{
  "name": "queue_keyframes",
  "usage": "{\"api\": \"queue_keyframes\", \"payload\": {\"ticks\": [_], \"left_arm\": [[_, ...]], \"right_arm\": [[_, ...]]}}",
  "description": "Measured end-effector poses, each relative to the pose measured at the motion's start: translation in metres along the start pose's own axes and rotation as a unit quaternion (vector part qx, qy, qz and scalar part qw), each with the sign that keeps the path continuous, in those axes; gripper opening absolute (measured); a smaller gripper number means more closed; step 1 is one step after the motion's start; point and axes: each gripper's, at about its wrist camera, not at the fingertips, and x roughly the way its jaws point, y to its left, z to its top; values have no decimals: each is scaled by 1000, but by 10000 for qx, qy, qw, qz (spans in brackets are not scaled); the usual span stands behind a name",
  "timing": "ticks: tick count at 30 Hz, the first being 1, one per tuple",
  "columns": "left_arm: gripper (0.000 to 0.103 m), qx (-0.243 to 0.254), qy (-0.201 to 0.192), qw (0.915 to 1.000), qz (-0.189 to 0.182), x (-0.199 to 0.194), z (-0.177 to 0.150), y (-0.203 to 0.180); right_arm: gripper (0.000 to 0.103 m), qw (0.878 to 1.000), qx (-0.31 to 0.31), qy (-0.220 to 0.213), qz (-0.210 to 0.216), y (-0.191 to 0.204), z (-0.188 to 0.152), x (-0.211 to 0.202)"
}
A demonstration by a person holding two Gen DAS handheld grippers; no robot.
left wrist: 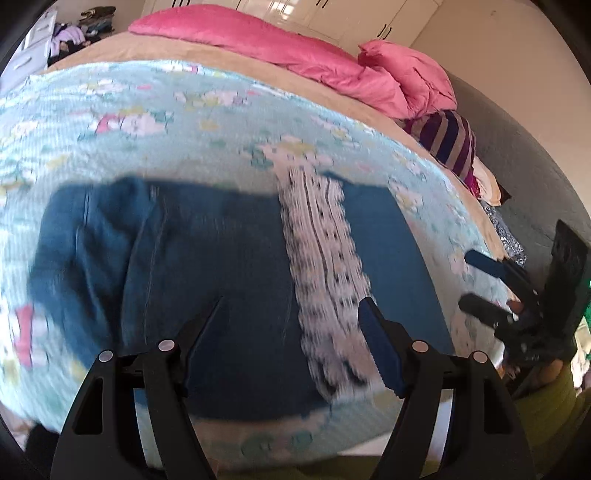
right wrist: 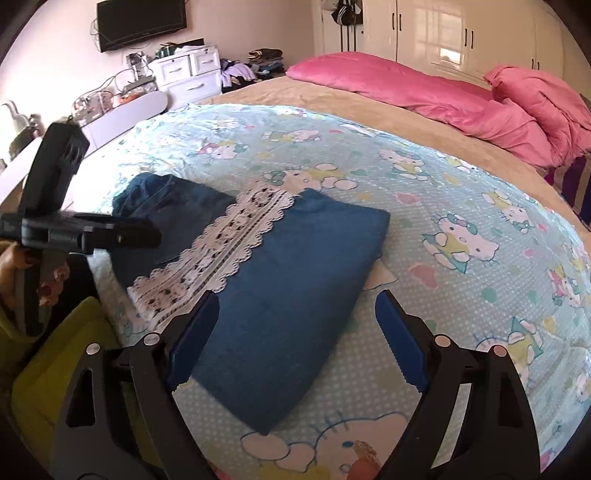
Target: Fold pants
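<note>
Dark blue pants point(left wrist: 221, 258) lie folded on a light blue cartoon-print sheet point(left wrist: 184, 129) on the bed, with a white lace band point(left wrist: 321, 258) across them. My left gripper point(left wrist: 291, 301) hovers open over the pants, nothing pinched between its fingers. In the right wrist view the same pants point(right wrist: 295, 277) and lace band point(right wrist: 221, 240) lie just ahead of my right gripper point(right wrist: 297, 293), which stands wide open above the near folded end. The right gripper point(left wrist: 469, 280) also shows at the right edge of the left view, and the left gripper point(right wrist: 147, 232) at the left of the right view.
A pink duvet point(right wrist: 443, 92) is bunched at the far side of the bed. Striped cloth point(left wrist: 450, 144) lies at the bed's right edge. White drawers point(right wrist: 192, 70), a wall television point(right wrist: 140, 22) and wardrobes point(right wrist: 461, 37) stand beyond. A person's hand point(right wrist: 48, 280) holds the left tool.
</note>
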Motion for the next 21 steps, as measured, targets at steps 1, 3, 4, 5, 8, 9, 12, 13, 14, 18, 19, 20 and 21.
{"api": "queue_keyframes", "payload": {"ticks": [1, 3, 4, 5, 8, 9, 12, 13, 14, 18, 19, 20, 21], "left_arm": [[70, 10, 26, 10000, -40, -1, -5, -3], [63, 80, 87, 9999, -7, -1, -11, -8], [49, 113, 120, 9999, 17, -1, -14, -12], [45, 151, 152, 9998, 9, -1, -16, -16], [45, 181, 221, 9996, -89, 1, -23, -24], [45, 189, 243, 9995, -95, 2, -23, -26], [46, 77, 314, 9993, -177, 6, -24, -29], [46, 57, 324, 9993, -179, 8, -24, -30], [45, 43, 321, 9994, -153, 11, -24, -31], [18, 103, 461, 9989, -59, 24, -30, -36], [17, 142, 496, 9987, -17, 26, -30, -37], [17, 196, 530, 9984, 43, 27, -32, -38], [17, 232, 535, 9983, 69, 27, -33, -38]], "right_arm": [[80, 10000, 6, -12, 38, 1, -2, -1], [80, 10000, -12, -26, 54, 5, -4, -3], [80, 10000, -19, -38, 59, 6, -4, -4], [80, 10000, -21, -47, 77, 6, -5, -5], [80, 9999, -21, -94, 101, 8, -9, -10], [80, 9999, -23, -106, 107, 9, -10, -11], [80, 9998, -23, -131, 123, 7, -13, -15], [80, 9998, -15, -140, 125, 7, -14, -15], [80, 9998, -8, -137, 140, 7, -14, -16], [80, 9996, -30, -167, 226, 9, -16, -16], [80, 9995, -66, -177, 273, 12, -16, -16], [80, 9993, -100, -172, 304, 14, -16, -15], [80, 9992, -140, -154, 338, 17, -16, -14]]}}
